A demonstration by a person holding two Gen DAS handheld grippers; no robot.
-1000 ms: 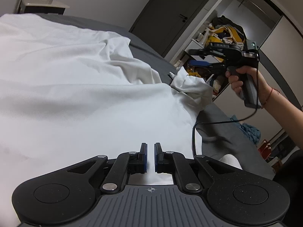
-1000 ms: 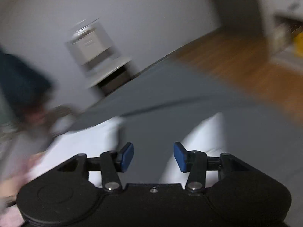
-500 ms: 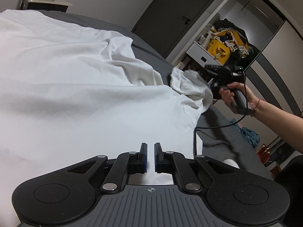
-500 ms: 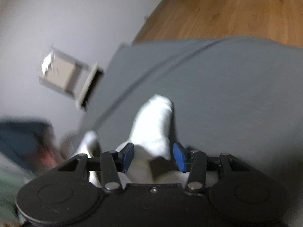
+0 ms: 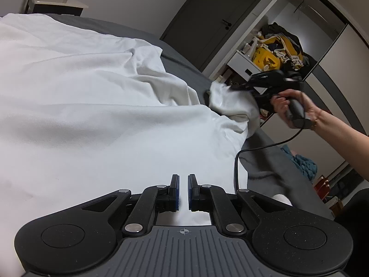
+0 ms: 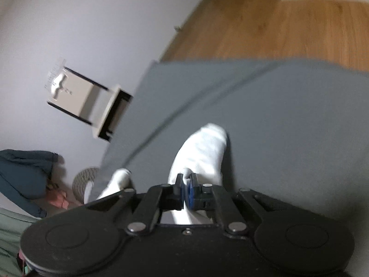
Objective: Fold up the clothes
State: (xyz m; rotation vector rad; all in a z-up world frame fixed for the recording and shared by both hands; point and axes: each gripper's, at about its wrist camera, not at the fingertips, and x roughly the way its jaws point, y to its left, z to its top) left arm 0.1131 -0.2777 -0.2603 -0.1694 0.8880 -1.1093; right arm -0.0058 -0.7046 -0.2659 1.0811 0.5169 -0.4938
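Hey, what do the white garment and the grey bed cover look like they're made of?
White garment: soft matte knit, likely cotton, going by its rounded folds and lack of shine. Grey bed cover: smooth, matte woven fabric with a stitched seam line; the fibre is unclear, since the right wrist view is blurred.

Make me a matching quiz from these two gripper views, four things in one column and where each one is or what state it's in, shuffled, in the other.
Things:
1. white garment
2. left gripper
3. right gripper
4. yellow bag

Places or states:
A. sits on a wardrobe shelf
B. pinches a bunched white corner
C. spread across the grey bed
D. nearly closed at the cloth's near edge

Pairs: 1-C, 2-D, 3-B, 4-A
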